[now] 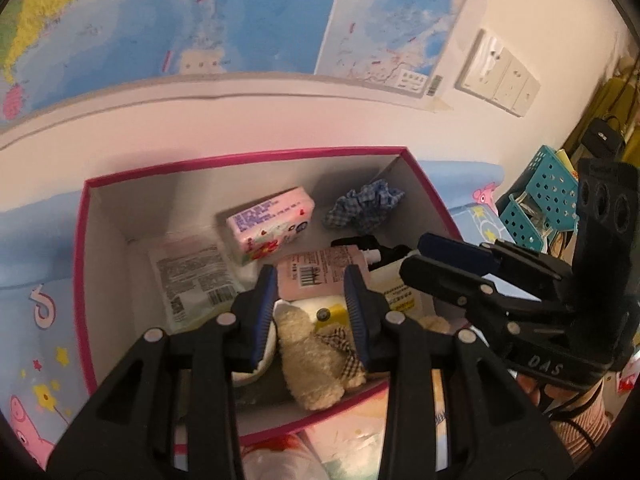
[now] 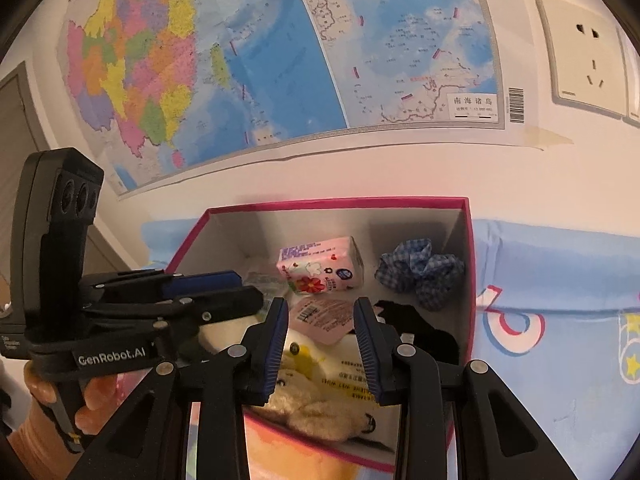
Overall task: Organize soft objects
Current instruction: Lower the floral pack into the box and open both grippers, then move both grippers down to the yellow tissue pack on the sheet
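A large coloured paper wall map is seen on the white wall behind and above an open rectangular cardboard box with a pink rim. A light-blue cartoon-printed cloth is spread under the box. Inside the box, a cream fluffy plush toy with a checked ribbon is found at the near wall. A yellow-and-white soft pack of wet wipes is lodged beside the plush toy, and a pink flat pouch with a barcode lies just beyond it toward the middle. A pink printed tissue pack is propped near the far wall, and a blue-and-white checked fabric scrunchie is seen in the far right corner of the box.

The left gripper is held above the near part of the box, its blue pads parted with nothing pressed between them. The right gripper is likewise held over the box with jaws apart, nothing pinched.
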`<state>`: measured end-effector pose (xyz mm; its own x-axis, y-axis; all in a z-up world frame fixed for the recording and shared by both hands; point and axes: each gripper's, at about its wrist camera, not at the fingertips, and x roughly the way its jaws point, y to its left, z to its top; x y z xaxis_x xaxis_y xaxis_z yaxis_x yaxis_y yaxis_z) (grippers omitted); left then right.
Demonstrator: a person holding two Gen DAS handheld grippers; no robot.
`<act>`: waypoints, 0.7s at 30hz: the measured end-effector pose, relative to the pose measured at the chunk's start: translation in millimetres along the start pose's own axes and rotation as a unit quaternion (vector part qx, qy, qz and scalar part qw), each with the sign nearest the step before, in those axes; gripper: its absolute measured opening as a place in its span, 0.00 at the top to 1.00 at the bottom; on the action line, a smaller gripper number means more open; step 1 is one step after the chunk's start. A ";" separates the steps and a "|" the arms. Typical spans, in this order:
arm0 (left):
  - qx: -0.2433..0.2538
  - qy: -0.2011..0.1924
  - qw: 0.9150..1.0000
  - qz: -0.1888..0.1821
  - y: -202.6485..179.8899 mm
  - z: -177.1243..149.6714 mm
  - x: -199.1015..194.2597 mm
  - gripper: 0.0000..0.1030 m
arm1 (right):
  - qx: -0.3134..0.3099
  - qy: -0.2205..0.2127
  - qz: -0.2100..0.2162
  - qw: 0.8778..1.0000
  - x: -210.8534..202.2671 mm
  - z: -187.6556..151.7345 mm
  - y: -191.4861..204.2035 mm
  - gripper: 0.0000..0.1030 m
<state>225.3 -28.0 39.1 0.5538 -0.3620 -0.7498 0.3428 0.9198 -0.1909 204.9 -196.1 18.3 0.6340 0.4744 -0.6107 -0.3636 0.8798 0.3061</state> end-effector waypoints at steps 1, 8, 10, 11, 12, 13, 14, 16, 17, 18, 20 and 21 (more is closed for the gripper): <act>0.007 -0.004 1.000 -0.002 -2.8 -2.2 -3.7 0.65 | 0.000 -0.002 0.002 1.000 -2.8 -1.1 -0.2 0.67; 0.052 -0.052 0.997 -0.012 -21.8 -22.6 -42.0 0.57 | 0.000 -0.013 0.017 1.000 -28.5 -15.9 1.7 0.65; 0.062 -0.066 0.996 -0.023 -26.4 -30.4 -56.0 0.57 | -0.004 -0.018 0.022 1.000 -38.5 -21.4 5.5 0.65; 0.065 -0.070 0.995 -0.023 -28.2 -32.8 -59.9 0.56 | -0.007 -0.020 0.027 0.999 -42.6 -23.6 7.7 0.65; 0.070 -0.076 0.994 -0.020 -30.6 -37.2 -66.4 0.55 | -0.010 -0.022 0.032 0.999 -49.5 -27.5 10.3 0.64; 0.077 -0.081 0.993 -0.022 -33.2 -43.1 -73.5 0.54 | -0.014 -0.024 0.036 0.999 -55.7 -31.0 11.9 0.62; 0.081 -0.083 0.993 -0.026 -34.9 -47.3 -77.7 0.52 | -0.019 -0.023 0.040 0.999 -60.3 -33.6 14.7 0.59; 0.086 -0.085 0.992 -0.028 -38.0 -60.1 -86.7 0.50 | -0.032 -0.027 0.050 0.998 -73.5 -41.0 21.1 0.58; 0.091 -0.083 0.992 -0.032 -39.9 -67.7 -90.7 0.50 | -0.040 -0.027 0.055 0.997 -80.5 -45.9 25.0 0.58; 0.093 -0.082 0.992 -0.034 -40.7 -72.3 -93.0 0.50 | -0.046 -0.027 0.062 0.997 -86.5 -50.8 27.7 0.58; 0.101 -0.076 0.991 -0.039 -44.1 -86.6 -97.9 0.50 | -0.052 -0.023 0.081 0.995 -99.0 -62.8 32.1 0.58; 0.105 -0.072 0.991 -0.042 -45.6 -94.4 -99.5 0.50 | -0.054 -0.019 0.088 0.994 -103.6 -68.4 33.2 0.57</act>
<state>82.9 -19.6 62.6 0.6135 -0.4679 -0.6361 0.5342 0.8392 -0.1020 80.5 -218.0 41.8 0.5782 0.6239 -0.5258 -0.5409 0.7756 0.3254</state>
